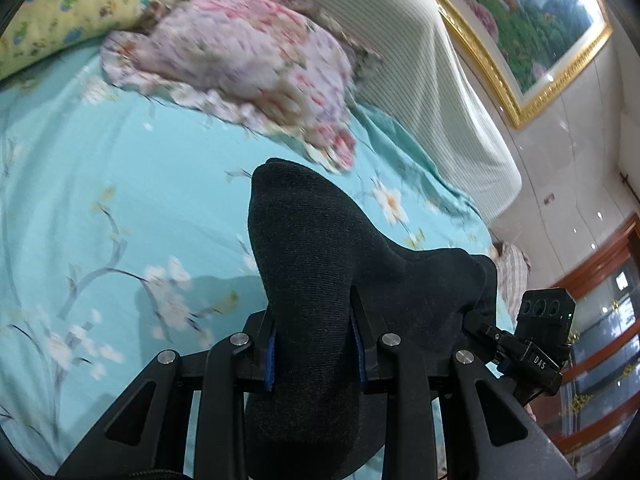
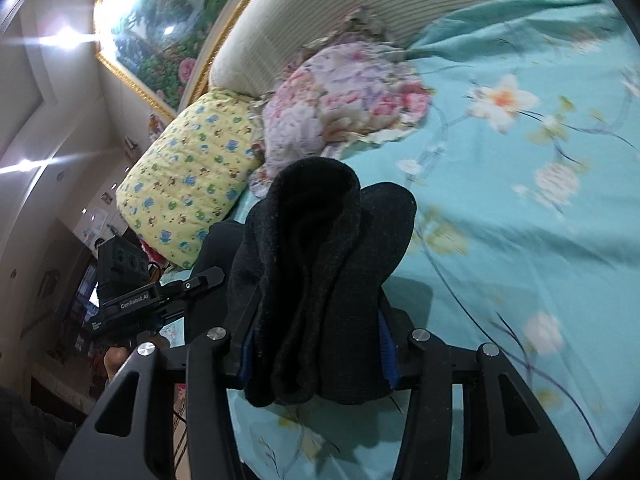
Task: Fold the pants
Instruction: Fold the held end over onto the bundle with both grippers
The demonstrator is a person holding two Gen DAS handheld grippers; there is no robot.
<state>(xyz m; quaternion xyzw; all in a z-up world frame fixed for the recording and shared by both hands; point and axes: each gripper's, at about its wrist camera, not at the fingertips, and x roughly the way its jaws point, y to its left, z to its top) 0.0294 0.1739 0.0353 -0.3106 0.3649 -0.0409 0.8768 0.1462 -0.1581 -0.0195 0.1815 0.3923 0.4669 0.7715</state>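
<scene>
So we've got the dark pants (image 1: 320,264) pinched in both grippers, lifted above the bed. Left gripper (image 1: 314,344) has its fingers clamped on a thick bunch of the fabric, which pokes up past the tips and also hangs down below them. Right gripper (image 2: 316,344) is the same deal, closed on a folded wad with a few layers showing (blue pads (image 2: 386,348) just peeking out at the sides). Under it all is the turquoise floral sheet (image 1: 120,184). Near the striped headboard (image 1: 420,72) sit a pink floral pillow (image 1: 240,60) and a yellow printed pillow (image 2: 188,176), touching each other. A gold-framed painting (image 1: 520,20) hangs above.
</scene>
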